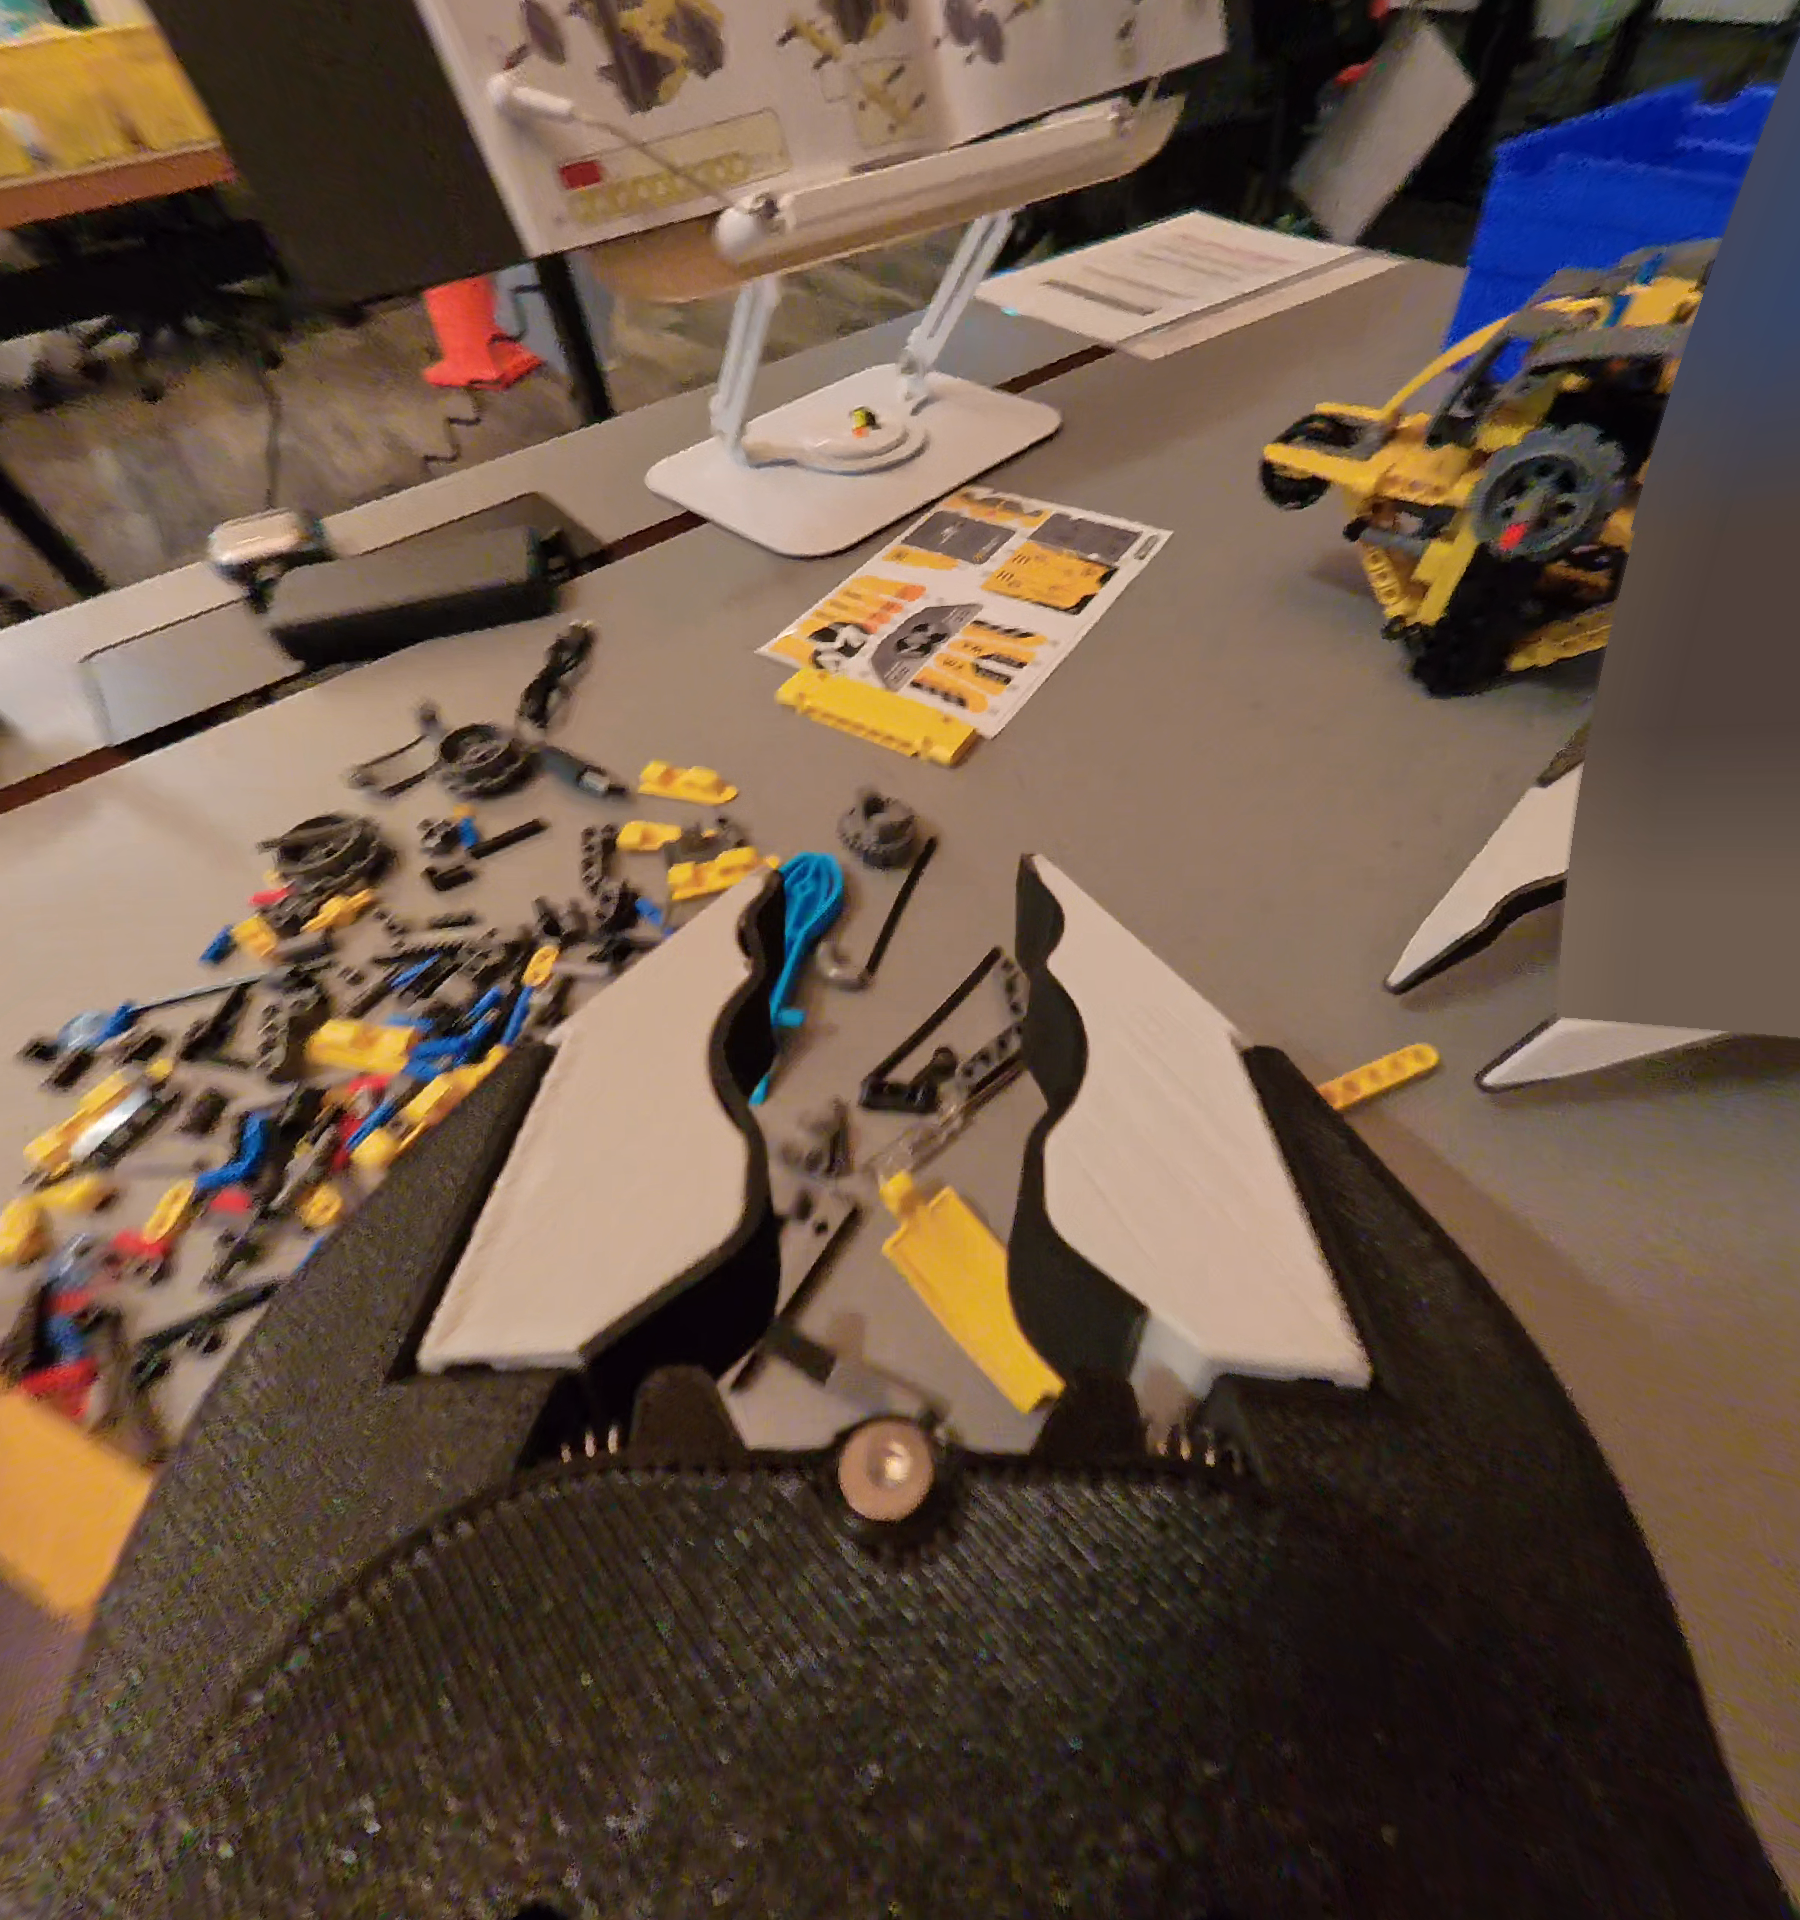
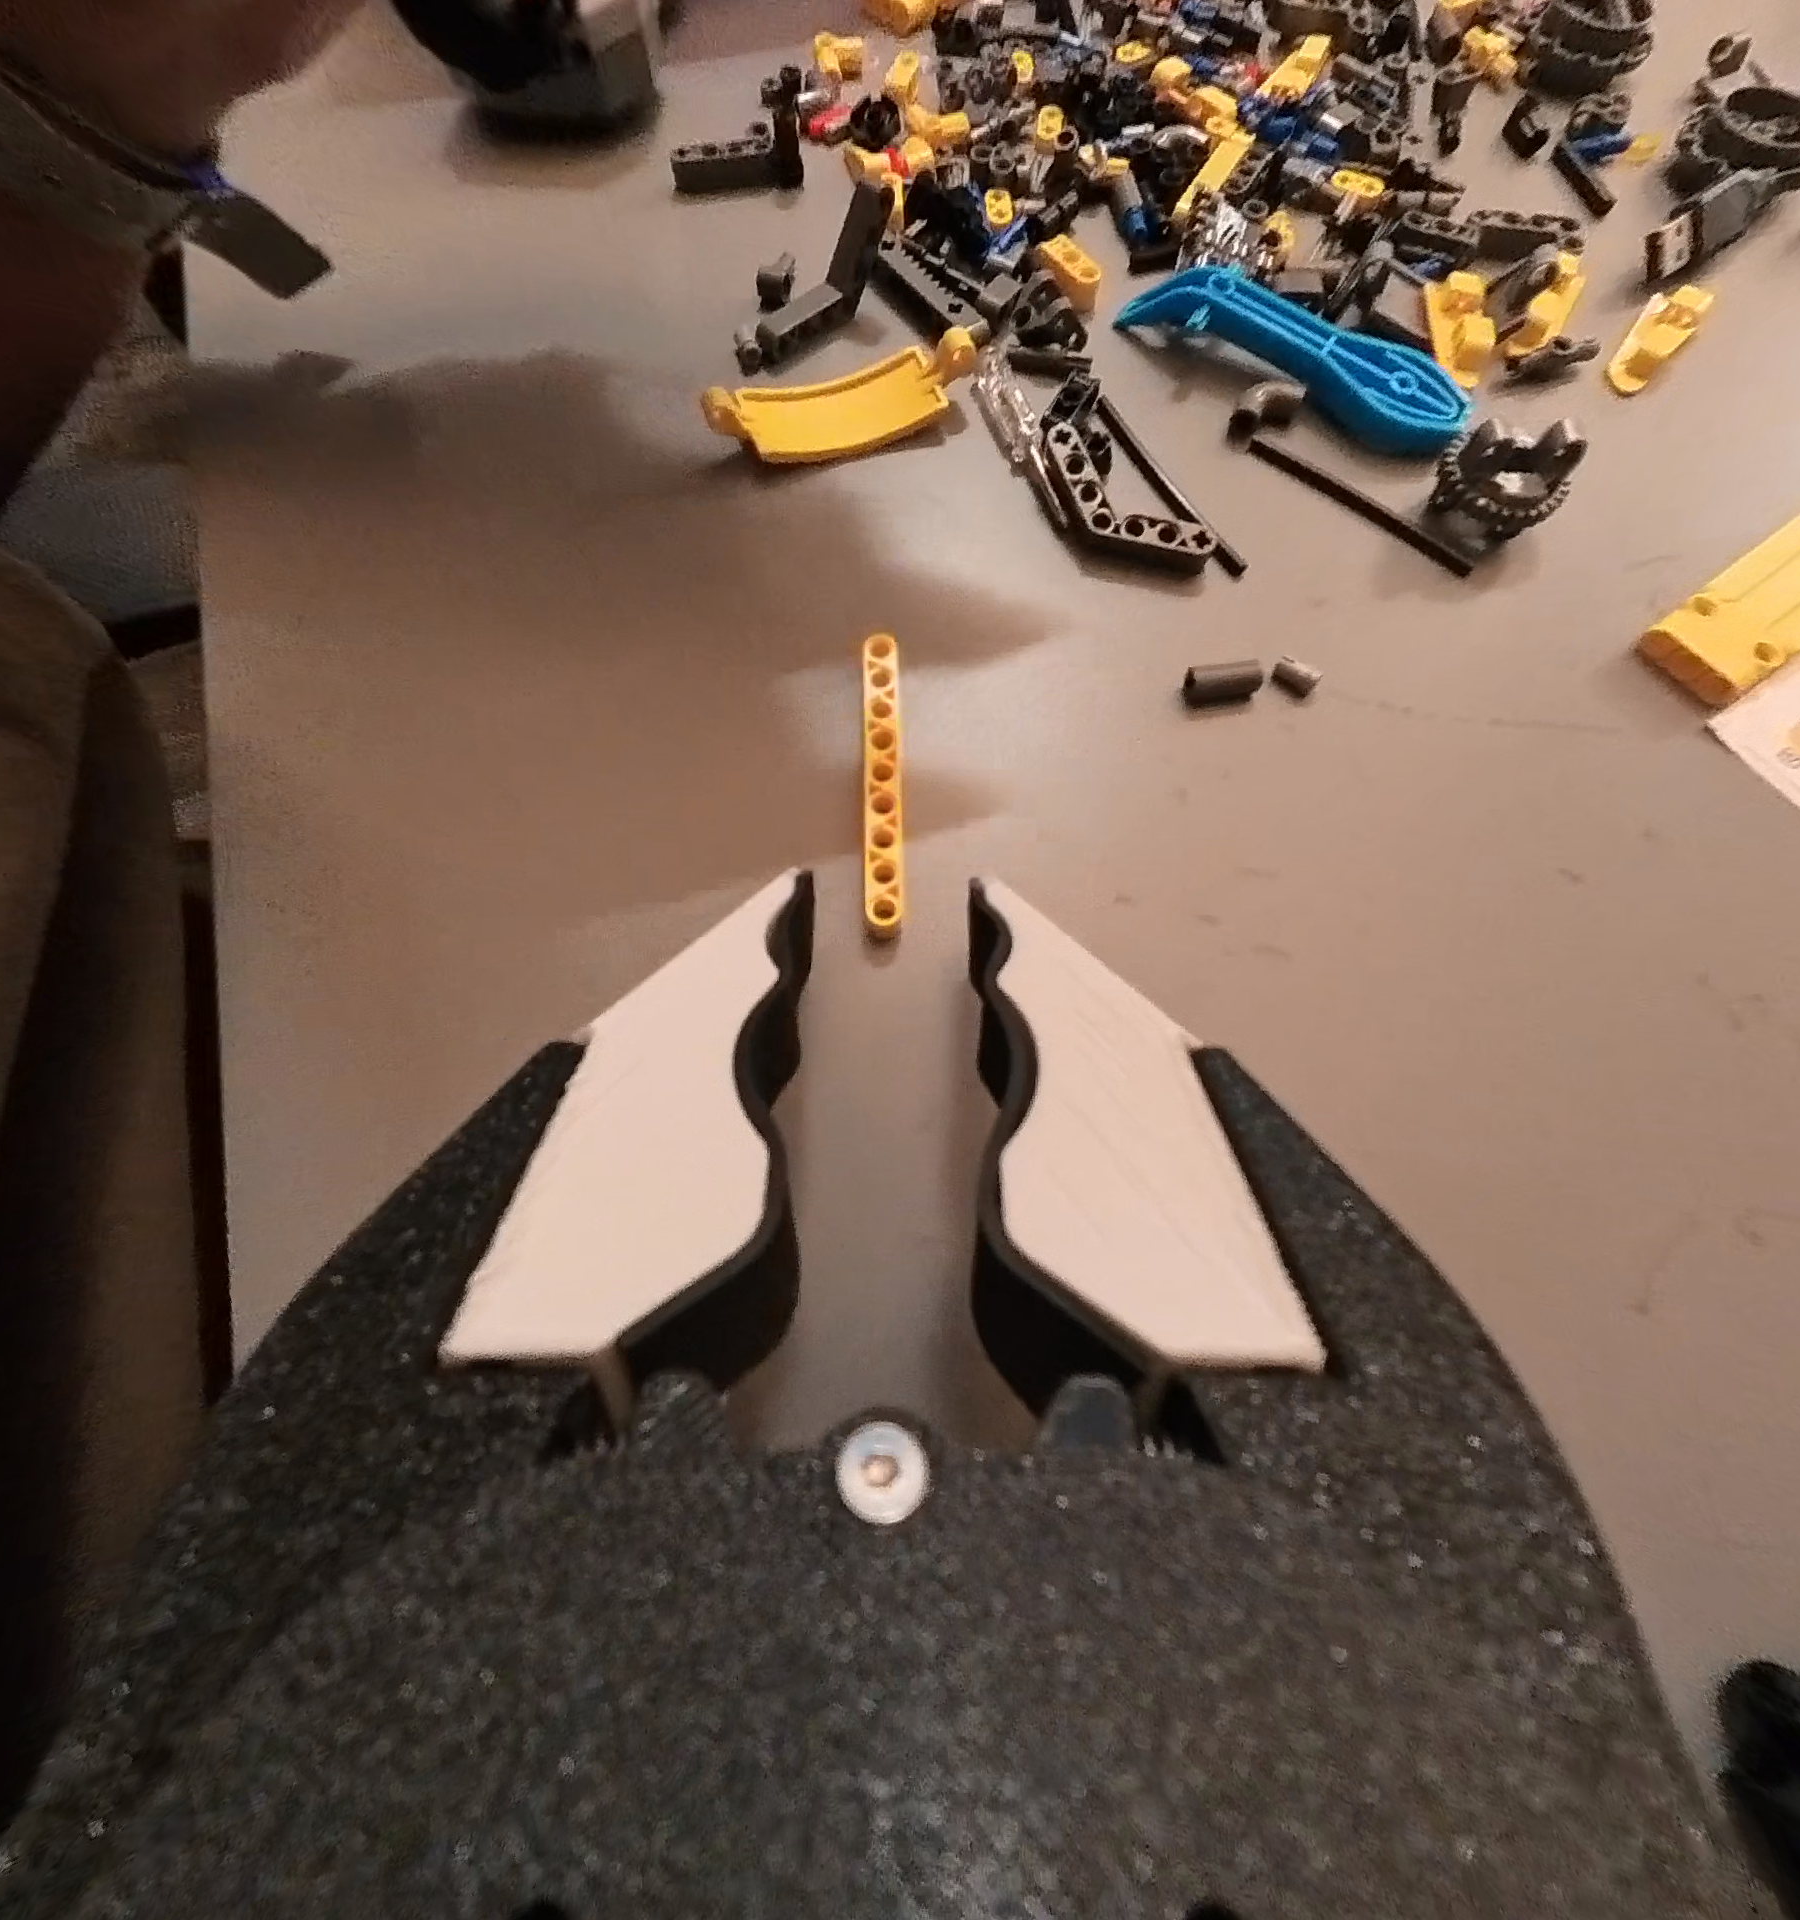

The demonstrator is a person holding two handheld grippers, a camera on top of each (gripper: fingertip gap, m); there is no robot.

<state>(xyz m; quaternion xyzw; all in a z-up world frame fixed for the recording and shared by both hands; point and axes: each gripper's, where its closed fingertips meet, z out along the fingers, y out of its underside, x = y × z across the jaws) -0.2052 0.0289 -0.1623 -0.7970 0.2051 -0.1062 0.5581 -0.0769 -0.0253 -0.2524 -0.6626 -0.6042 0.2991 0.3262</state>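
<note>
My right gripper (image 2: 888, 888) is open and empty, low over the grey table (image 2: 1291, 1039). A thin yellow beam with holes (image 2: 880, 790) lies flat straight ahead, its near end between the fingertips, not gripped. The beam also shows in the left wrist view (image 1: 1379, 1075), beside the right gripper's white fingers (image 1: 1478, 914). My left gripper (image 1: 898, 878) is open and empty above loose parts. Below its jaws lie a yellow curved panel (image 1: 969, 1288), a black angled beam (image 1: 948, 1049) and a blue plastic tool (image 1: 808, 935).
A pile of small black, yellow and blue parts (image 1: 304, 1039) covers the table's left. A yellow tracked model (image 1: 1478, 520) stands far right. A sticker sheet (image 1: 969, 613), a long yellow panel (image 1: 875, 717) and a white book stand (image 1: 854, 468) lie beyond. Two dark pins (image 2: 1249, 681) lie near the beam. Spacing between my two grippers at the tips: around 15 cm. Left tips and right tips are each some 20 cm from the long yellow panel (image 1: 875, 717). Look for it in the right wrist view (image 2: 1789, 564) too.
</note>
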